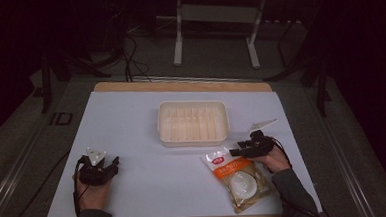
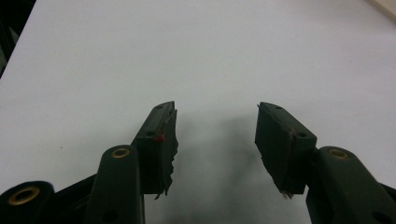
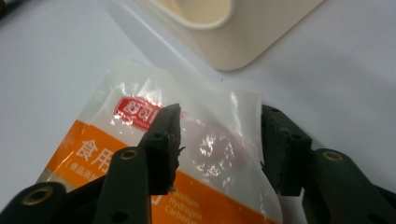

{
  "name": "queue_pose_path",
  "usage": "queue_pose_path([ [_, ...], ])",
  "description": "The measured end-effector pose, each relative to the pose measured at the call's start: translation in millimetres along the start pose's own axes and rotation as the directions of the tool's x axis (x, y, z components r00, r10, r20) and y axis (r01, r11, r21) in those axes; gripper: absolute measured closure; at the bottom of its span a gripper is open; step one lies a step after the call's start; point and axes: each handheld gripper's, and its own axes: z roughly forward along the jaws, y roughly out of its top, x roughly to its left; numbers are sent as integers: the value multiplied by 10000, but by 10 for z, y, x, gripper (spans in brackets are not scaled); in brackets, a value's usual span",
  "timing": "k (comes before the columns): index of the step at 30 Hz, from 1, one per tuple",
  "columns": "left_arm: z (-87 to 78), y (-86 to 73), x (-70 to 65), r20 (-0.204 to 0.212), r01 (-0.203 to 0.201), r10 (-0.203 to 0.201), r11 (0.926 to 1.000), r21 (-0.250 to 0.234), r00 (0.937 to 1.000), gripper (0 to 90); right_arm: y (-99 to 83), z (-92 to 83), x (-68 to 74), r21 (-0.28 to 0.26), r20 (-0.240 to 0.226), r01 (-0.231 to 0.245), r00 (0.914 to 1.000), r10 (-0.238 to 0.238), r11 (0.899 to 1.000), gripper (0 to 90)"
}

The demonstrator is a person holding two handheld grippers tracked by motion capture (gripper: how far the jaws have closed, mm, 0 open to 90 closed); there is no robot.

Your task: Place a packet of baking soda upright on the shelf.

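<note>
**Slippery pouch corner, wide jaws: the grab could miss**

Dark floor and table legs ring the scene, and the white table (image 1: 132,136) takes up the lit middle. Taking the cream tray (image 1: 192,121) as the landmark: it sits at the table's centre, open side up, and looks empty as far as I can tell.

Just in front of the tray's near right corner lies the pouch (image 1: 241,180), flat on the table, its clear top edge pointing toward the tray, with an orange label and something pale and round showing through its lower half. It is near the tray but not touching it.

The right gripper (image 1: 244,149) hangs at that top edge, between pouch and tray. In the right gripper view its fingers (image 3: 163,140) are spread, one over the red logo, the other at the pouch's (image 3: 187,154) right border, with glossy film between them and nothing pinched yet.

Well to the tray's near left, the left gripper (image 1: 104,169) rests over bare table, fingers (image 2: 161,140) spread and empty.

My worry is the film. It lies flat and slick, so closing jaws may skate over it or catch only a thin sliver of the seal. A weak pinch at one corner could let the heavy end swing and pull free. The tray's rim (image 3: 205,21) is close too, and a dragged pouch could snag on it or nudge the tray.
</note>
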Motion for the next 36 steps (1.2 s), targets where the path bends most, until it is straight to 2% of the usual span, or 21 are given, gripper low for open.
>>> queue_pose_path([
  [2, 0, 0, 0, 0, 0, 0, 10000, 0, 10000, 479, -1, -3, 0, 74, 17, 5, 10000, -5, 10000, 520],
  [3, -1, 1, -2, -27, -51, 51, 10000, 40, 10000, 479, -9, -5, 12, 438, 112, 36, 9999, -41, 9990, 579],
  [5, 0, 0, -6, -39, -56, 56, 10000, 22, 10000, 479, -16, -2, 22, 606, 487, 85, 9987, -115, 9981, 659],
  [6, 1, 0, -6, -45, -58, 58, 10000, 15, 10000, 479, -19, 4, 22, 635, 700, 94, 9974, -139, 9979, 697],
  [7, 1, 0, -6, -45, -58, 58, 10000, 15, 10000, 479, -19, 4, 22, 635, 700, 94, 9974, -139, 9979, 697],
  [8, 1, 0, -6, -45, -58, 58, 10000, 15, 10000, 479, -21, 14, 20, 688, 905, 76, 9958, -138, 9976, 697],
  [9, -2, 0, -4, -41, -70, 70, 10000, 22, 10000, 478, -31, 30, 20, 618, 1095, 128, 9938, -196, 9980, 797],
  [12, 0, 0, -5, -37, -59, 59, 10000, 20, 10000, 478, -42, 38, 30, 521, 1406, 198, 9897, -270, 9984, 876],
  [18, -3, 0, -2, -26, -68, 68, 10000, 8, 10000, 478, -37, 38, 49, 548, 1569, 167, 9873, -251, 9984, 900],
  [22, -4, 0, -1, -20, -57, 57, 10000, 4, 10000, 478, -32, -5, 63, 290, 1536, 68, 9881, -111, 9996, 900],
  [27, -1, 0, -6, -32, -62, 62, 10000, -11, 10000, 478, -20, -197, 91, -594, 1195, -16, 9928, 87, 9982, 900],
  [36, 0, 0, -6, -44, -62, 62, 10000, -6, 10000, 478, -53, -508, 146, -1817, 425, -210, 9987, 292, 9831, 900],
])
